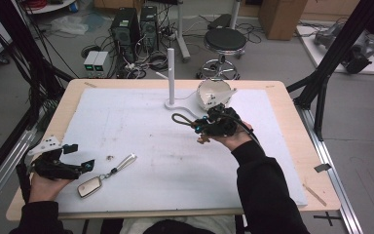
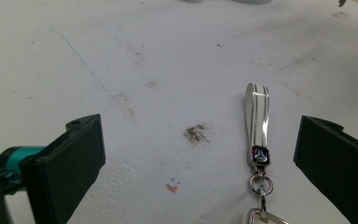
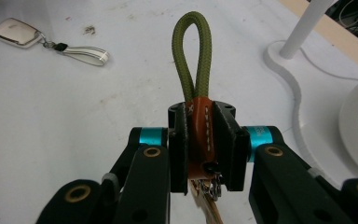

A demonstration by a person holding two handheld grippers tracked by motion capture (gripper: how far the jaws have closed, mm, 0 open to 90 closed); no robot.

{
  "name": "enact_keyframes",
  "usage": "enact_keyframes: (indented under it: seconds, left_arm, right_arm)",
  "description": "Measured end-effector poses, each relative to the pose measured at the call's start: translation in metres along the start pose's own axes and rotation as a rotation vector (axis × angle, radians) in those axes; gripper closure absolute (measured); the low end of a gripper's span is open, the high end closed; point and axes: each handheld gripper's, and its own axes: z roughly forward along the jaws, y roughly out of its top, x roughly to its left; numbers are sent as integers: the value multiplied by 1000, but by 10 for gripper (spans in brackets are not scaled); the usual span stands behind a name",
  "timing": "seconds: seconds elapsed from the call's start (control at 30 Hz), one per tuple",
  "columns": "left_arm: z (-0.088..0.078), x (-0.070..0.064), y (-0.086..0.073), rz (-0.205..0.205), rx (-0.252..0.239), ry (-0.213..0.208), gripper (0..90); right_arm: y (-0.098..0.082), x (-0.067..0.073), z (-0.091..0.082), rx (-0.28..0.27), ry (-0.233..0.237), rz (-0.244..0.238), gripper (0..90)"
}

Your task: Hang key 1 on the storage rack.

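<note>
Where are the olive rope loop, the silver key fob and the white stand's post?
olive rope loop [image 3: 193, 51], right gripper view, top bend.
silver key fob [image 1: 89, 186], high view, flat face.
white stand's post [image 1: 171, 73], high view, mid-shaft.

The high view looks forward and down from above the person's side, taking in the whole white board [image 1: 141, 141] with floor clutter beyond. The left gripper view skims low, close to the board, facing the key fob [image 2: 257, 140]. The right gripper view sits higher, looking back across to that same fob [image 3: 51, 42], with the stand [image 3: 303, 28] at its right.
</note>
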Motion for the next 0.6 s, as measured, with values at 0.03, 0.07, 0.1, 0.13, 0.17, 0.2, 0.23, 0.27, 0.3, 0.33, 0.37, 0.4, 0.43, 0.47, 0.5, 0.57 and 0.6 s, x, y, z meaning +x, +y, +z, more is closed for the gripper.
enact_keyframes:
  seconds: [0.03, 0.07, 0.1, 0.13, 0.17, 0.2, 0.23, 0.27, 0.3, 0.33, 0.37, 0.4, 0.43, 0.47, 0.5, 0.57, 0.6]
  left_arm:
    - [0, 0, 0, 0, -1, 0, 24]
    - [0, 0, 0, -1, -1, 1, 24]
    - [0, 0, 0, -3, -3, 0, 24]
    - [0, 0, 0, -3, -3, 0, 24]
    - [0, 0, 0, -4, -5, 1, 24]
    - [0, 0, 0, -5, -6, 0, 24]
    - [0, 0, 0, -5, -6, 0, 24]
    - [0, 0, 0, -5, -5, 1, 24]
    - [0, 1, 0, -5, -4, 0, 24]
    - [0, 0, 0, -3, -4, 2, 24]
    - [0, 0, 0, -2, -3, 3, 24]
    - [0, 0, 0, -4, -5, 3, 24]
    - [0, 0, 0, -4, -6, 3, 24]
    - [-1, 0, 0, -5, -8, 4, 24]
    - [-1, 1, 0, -4, -7, 3, 24]
    - [-1, 1, 0, -4, -6, 3, 24]
    - [-1, 1, 0, -5, -7, 2, 24]
  right_arm:
    - [0, 0, 0, 0, 0, 0, 763]
    - [2, -2, 0, -2, 2, -4, 763]
    - [5, -3, 0, 2, 0, -1, 763]
    - [7, -5, -1, 3, -2, -5, 763]
    - [9, -6, -1, 3, -1, -6, 763]
    - [12, -7, -1, 3, -2, -9, 763]
    - [14, -9, -1, -1, -1, -3, 763]
    - [16, -11, -1, -2, 3, 0, 763]
    - [17, -12, -1, -4, 1, 0, 763]
    - [19, -14, -2, -1, -1, 5, 763]
    - [22, -15, -2, -2, -1, 8, 763]
    - [25, -17, -2, -3, -3, 5, 763]
    - [27, -18, -1, -7, -3, 2, 763]
    - [30, -18, -1, -1, -3, 1, 763]
    - [33, -20, -1, 8, -9, -3, 763]
    - [38, -22, 0, 14, -19, -6, 763]
    - [41, -23, 0, 14, -17, -3, 763]
